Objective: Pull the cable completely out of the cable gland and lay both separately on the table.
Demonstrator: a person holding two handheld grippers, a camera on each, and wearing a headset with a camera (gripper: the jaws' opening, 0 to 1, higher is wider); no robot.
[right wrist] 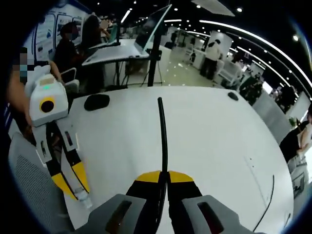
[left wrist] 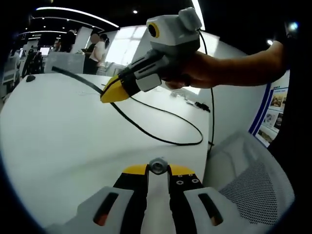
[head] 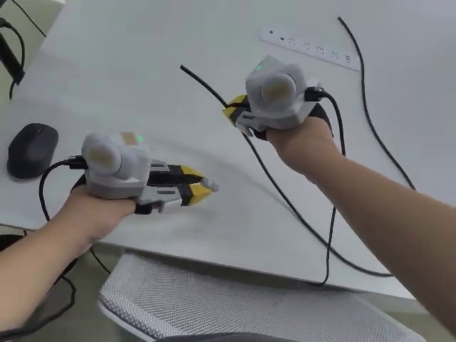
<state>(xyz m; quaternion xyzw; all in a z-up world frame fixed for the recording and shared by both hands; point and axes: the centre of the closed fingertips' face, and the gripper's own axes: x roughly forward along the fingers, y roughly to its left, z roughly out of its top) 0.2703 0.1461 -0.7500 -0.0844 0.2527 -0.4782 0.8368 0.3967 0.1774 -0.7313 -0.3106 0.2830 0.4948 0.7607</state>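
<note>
Pinching gland (left wrist: 157, 165) between tips: left gripper (head: 203, 187), lower left of head view, jaws closed on it. Gland small, hard, light, probably slick and prone to roll; hold at very tips, set down low. Upper centre: right gripper (head: 234, 114) jaws clamped on cable (right wrist: 162, 131). Cable thin, limp, light; short end pokes past tips toward upper left, long tail trails lower right across table (head: 142, 71). Cable and gland well apart.
</note>
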